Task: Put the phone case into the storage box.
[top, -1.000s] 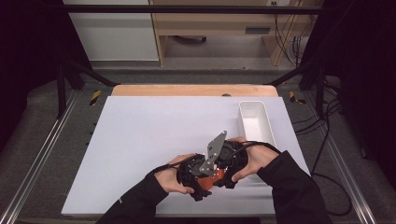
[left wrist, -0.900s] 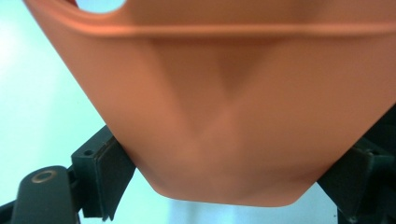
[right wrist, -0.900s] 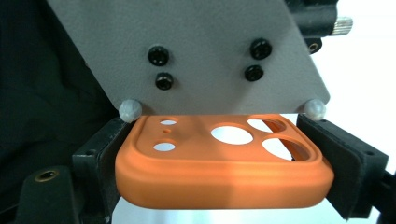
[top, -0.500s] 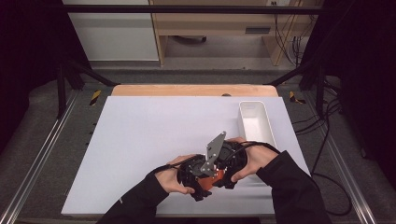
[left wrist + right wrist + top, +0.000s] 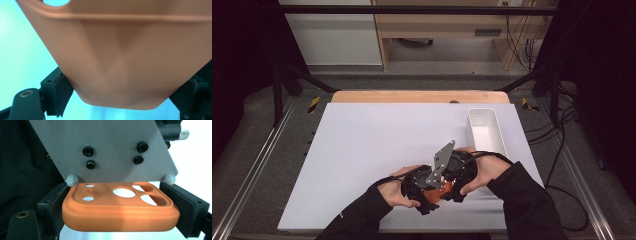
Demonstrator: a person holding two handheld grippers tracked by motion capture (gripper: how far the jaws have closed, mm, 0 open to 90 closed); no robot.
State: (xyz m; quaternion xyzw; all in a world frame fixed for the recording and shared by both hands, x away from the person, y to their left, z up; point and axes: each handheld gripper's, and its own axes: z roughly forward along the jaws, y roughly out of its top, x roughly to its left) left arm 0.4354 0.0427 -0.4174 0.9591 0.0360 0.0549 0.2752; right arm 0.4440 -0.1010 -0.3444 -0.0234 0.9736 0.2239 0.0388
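Low over the table's [image 5: 362, 150] near edge, toward its right corner, both grippers meet on an orange phone case [image 5: 120, 207]. The left gripper [image 5: 120, 100] pinches one end of it; the right gripper [image 5: 120, 205], jaws just easing apart, straddles the camera-cutout end, pads against its sides. A white bin [image 5: 486, 131] sits along the right edge.

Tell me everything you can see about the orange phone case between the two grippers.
The orange phone case looks like soft matte silicone or rubber with rounded edges. Its raised camera block has three large round holes and a few small ones. It is held above the white table, near the person's side. The left gripper clamps one end between its black pads. The right gripper has the camera end between its jaws, which have just been opening; the pads look to be touching its sides still. The left gripper's grey plate stands just behind it.
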